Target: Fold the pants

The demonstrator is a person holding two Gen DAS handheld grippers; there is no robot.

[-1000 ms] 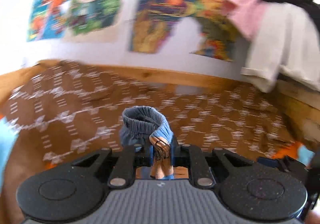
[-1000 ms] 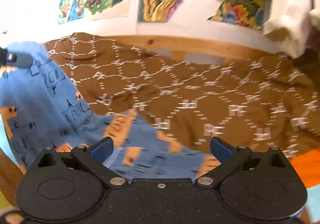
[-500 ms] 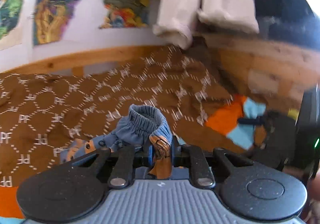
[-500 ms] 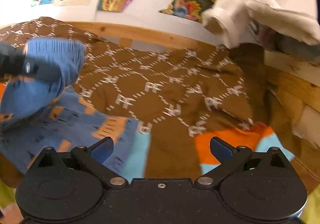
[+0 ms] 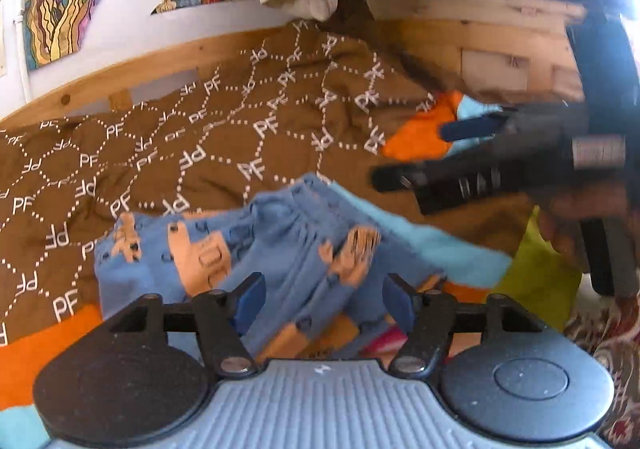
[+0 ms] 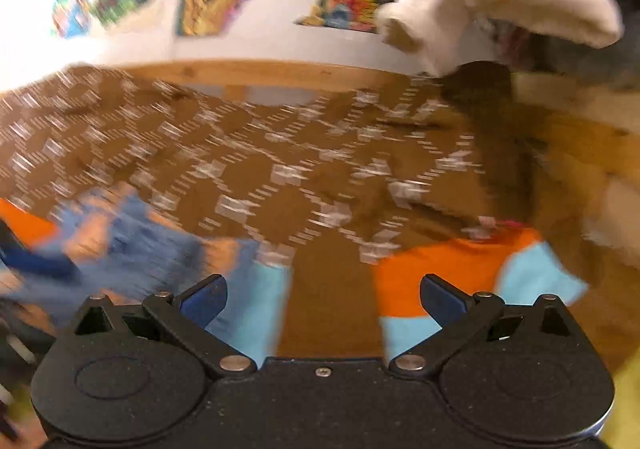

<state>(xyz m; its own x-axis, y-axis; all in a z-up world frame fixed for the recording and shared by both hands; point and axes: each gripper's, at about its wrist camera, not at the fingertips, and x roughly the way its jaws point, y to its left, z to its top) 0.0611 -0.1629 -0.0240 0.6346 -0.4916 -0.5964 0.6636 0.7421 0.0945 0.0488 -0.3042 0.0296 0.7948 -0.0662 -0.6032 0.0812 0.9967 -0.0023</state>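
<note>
**Regrip before the next fold**

The blue patterned pants lie bunched on the brown quilted bedspread, just ahead of the left tongs, whose jaws stand spread with cloth between them but not pinched. The right tongs are spread too and hold nothing; that view is blurred, with the pants low on its left. To fold well, I would have each pair pinch one end of the gathered waistband, draw it taut, and lay the garment flat first.
</note>
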